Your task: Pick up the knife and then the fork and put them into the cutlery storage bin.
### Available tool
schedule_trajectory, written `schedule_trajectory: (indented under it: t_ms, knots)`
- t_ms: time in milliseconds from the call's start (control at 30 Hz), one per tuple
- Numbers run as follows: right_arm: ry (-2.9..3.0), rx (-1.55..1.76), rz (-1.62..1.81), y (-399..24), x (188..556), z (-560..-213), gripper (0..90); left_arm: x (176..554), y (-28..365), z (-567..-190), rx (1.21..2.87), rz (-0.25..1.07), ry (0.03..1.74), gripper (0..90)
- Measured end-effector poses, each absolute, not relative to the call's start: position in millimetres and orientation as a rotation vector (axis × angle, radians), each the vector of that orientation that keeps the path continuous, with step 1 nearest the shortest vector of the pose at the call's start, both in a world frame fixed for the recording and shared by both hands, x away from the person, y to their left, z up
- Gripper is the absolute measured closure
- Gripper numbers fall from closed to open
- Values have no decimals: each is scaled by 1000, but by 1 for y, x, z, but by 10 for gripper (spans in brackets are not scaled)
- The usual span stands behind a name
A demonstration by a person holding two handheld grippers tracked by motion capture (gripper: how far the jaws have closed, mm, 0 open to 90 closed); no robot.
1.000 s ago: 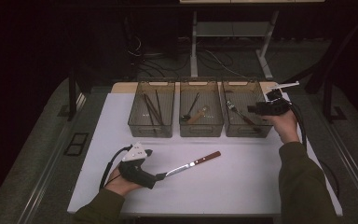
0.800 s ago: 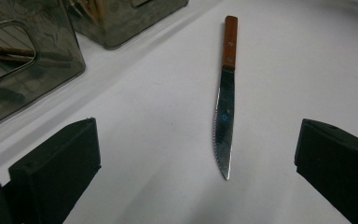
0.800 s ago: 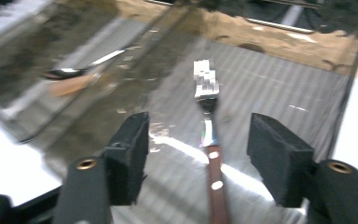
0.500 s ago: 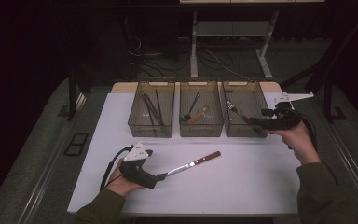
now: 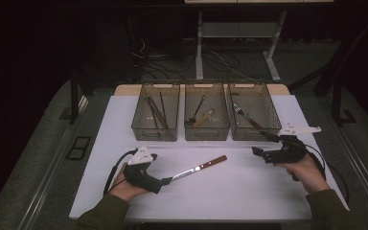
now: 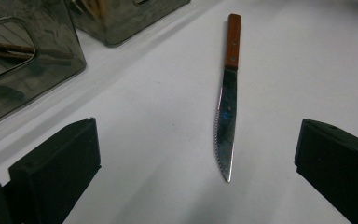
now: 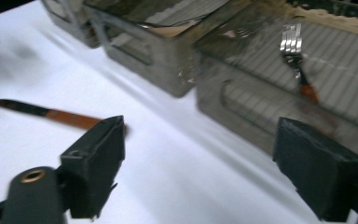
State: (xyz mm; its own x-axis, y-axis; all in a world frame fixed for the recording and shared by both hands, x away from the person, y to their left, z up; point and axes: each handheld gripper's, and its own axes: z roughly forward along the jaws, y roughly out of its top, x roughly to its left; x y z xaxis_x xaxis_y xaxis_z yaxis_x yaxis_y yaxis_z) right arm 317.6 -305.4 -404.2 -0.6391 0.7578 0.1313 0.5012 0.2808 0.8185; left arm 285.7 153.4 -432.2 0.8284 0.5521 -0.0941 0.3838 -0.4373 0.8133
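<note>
On the mat, our left gripper jaws spread around the knife; we should close squarely on its blade.

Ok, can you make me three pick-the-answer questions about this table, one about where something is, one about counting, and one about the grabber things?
1. Where is the knife?
A. in a bin
B. flat on the white table
C. held up in the air

2. How many clear bins stand in the row?
A. two
B. three
C. five

3. How are the left gripper jaws?
A. open, touching nothing
C. shut on a spoon
B. shut on the knife

Answers:
1 B, it lies on the bare tabletop.
2 B, three stand side by side.
3 A, the jaws stand wide either side of the blade.
</note>
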Motion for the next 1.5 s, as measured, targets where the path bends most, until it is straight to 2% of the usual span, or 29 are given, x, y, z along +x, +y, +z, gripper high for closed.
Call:
schedule_trajectory:
  t_ms: [233,400,667,1033,1300,1500]
  knots:
    - [2270,1134,1301,-299,292,-421,122,289,147,-431,2084,219,678,0]
    - [2271,1135,1292,-296,276,-433,121,294,140,-426,2079,201,656,55]
    - [2262,1155,1317,-300,263,-437,122,305,109,-420,2090,175,586,258]
    - [2273,1144,1327,-298,264,-438,122,326,66,-431,2173,109,556,488]
    - [2282,1132,1318,-297,264,-438,122,333,44,-439,2250,83,534,619]
    - [2284,1128,1316,-297,264,-438,122,334,34,-445,2314,99,494,681]
